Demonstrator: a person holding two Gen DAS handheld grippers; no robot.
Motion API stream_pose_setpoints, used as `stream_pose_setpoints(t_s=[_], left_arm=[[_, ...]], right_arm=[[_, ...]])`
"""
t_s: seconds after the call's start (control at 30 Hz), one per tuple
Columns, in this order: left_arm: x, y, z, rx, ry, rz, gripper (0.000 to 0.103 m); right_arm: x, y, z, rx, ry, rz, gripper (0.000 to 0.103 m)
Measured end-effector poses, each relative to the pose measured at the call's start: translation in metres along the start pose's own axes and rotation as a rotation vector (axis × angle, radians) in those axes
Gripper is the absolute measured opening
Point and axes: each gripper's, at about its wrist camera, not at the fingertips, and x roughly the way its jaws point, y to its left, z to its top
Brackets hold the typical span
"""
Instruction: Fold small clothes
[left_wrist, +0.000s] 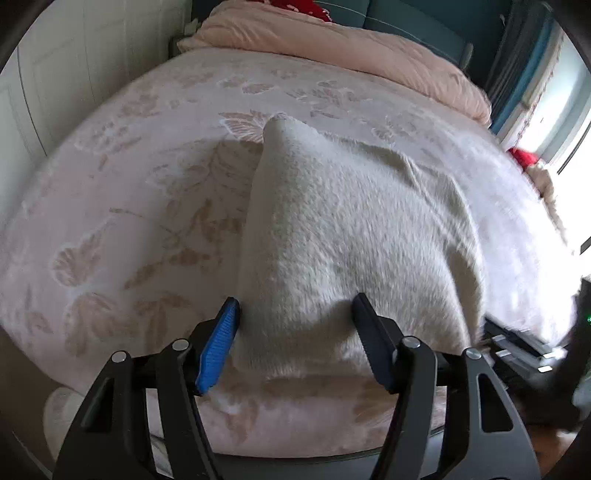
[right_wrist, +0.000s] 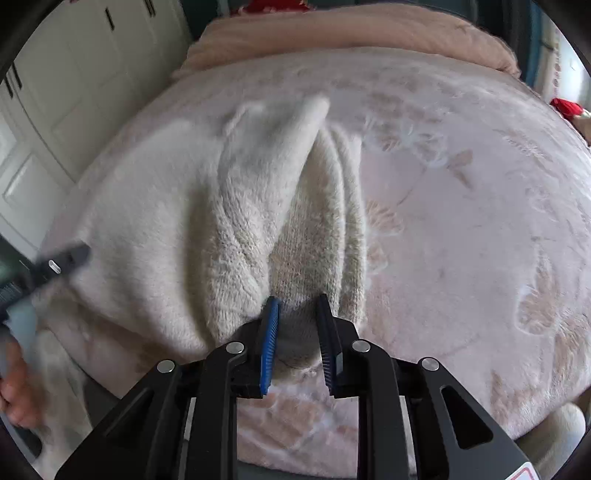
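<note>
left tool (left_wrist: 295, 314) wide, straddling sweater (left_wrist: 351, 229) | right tool (right_wrist: 297, 314) pinching hem, tips buried

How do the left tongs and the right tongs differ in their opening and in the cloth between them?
The left tongs stand wide open around a broad, smooth part of the cream sweater. The right tongs are much narrower, pinching a bunched fold of it. Both work at its near edge on the pink bedspread.
</note>
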Motion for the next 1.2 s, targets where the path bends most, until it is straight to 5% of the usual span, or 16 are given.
stream_pose_setpoints(t_s=[0.1,0.17,0.27,0.43,0.63,1.2], left_arm=[[-0.018,-0.004,-0.012,0.034,-0.009,0.032,0.064],[-0.029,-0.010,-0.016,0.049,-0.030,0.045,0.076],[-0.052,-0.025,-0.029,0.085,-0.099,0.085,0.091],[-0.077,-0.049,-0.050,0.151,-0.189,0.136,0.091],[-0.087,-0.059,-0.064,0.113,-0.202,0.144,0.091],[-0.099,-0.071,-0.076,0.125,-0.255,0.214,0.091]], right_arm=[[-0.040,-0.001,0.006,0.054,-0.078,0.057,0.022],[-0.065,0.001,0.004,0.061,-0.132,0.048,0.026],[-0.086,0.001,-0.010,0.101,-0.155,0.014,0.044],[-0.098,0.001,-0.037,0.116,-0.192,-0.060,0.068],[-0.102,0.000,-0.052,0.119,-0.201,-0.116,0.079],[-0.116,0.023,-0.061,0.026,-0.247,-0.143,0.082]])
